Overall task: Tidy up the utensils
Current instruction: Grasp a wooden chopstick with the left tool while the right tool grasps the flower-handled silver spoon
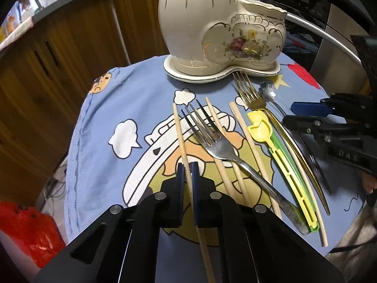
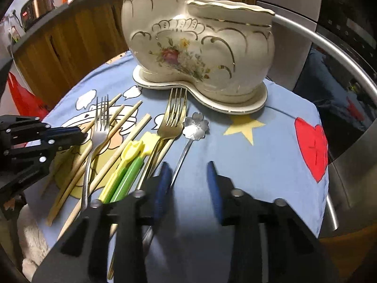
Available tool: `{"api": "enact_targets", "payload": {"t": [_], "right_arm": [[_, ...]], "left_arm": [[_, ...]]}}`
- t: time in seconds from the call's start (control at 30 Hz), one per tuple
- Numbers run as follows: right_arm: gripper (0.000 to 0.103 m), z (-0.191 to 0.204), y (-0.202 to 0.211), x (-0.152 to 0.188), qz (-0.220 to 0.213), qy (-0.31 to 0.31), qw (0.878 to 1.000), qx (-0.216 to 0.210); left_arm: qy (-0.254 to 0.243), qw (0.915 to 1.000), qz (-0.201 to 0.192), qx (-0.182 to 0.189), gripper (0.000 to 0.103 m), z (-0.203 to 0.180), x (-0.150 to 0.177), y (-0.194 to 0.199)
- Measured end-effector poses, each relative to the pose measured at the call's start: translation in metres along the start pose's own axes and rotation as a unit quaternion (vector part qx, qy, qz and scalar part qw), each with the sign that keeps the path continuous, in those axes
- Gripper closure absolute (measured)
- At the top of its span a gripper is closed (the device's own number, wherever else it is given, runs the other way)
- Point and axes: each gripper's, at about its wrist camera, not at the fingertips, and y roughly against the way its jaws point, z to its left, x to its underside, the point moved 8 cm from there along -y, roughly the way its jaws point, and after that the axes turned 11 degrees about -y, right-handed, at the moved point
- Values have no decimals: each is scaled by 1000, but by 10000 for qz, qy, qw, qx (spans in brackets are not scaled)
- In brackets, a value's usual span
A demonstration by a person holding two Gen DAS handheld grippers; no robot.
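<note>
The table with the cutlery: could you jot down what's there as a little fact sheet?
surface: blue cartoon-print cloth
holder: cream ceramic boot-shaped vase with painted flowers, upright on its saucer
loose items: wooden chopsticks, silver steel fork, gold fork, flower-bowled spoon, yellow and green plastic pieces
left gripper: shut on one wooden chopstick
right gripper: open, by the spoon handle

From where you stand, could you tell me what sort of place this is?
Most likely a home kitchen: wooden cabinets under a counter, an oven, and a cooker on the counter.
</note>
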Motion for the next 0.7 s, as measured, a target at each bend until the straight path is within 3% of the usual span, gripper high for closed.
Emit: {"api": "enact_targets", "payload": {"t": [0.13,0.33,0.47,0.7], "right_arm": [[94,8,-3,-1,89,164,9998,81],[100,6,5,3,202,57,9995,-221],[100,3,17,8,-54,55,9997,-228],[100,-8,55,7,-804,-175,9942,-692]], "left_arm": [[-15,10000,-33,22,96,2,-1,-1],[25,9999,-138,52,97,5,3,1],[142,9995,-253,80,98,8,8,5],[265,9974,-662,37,98,13,9,31]]}}
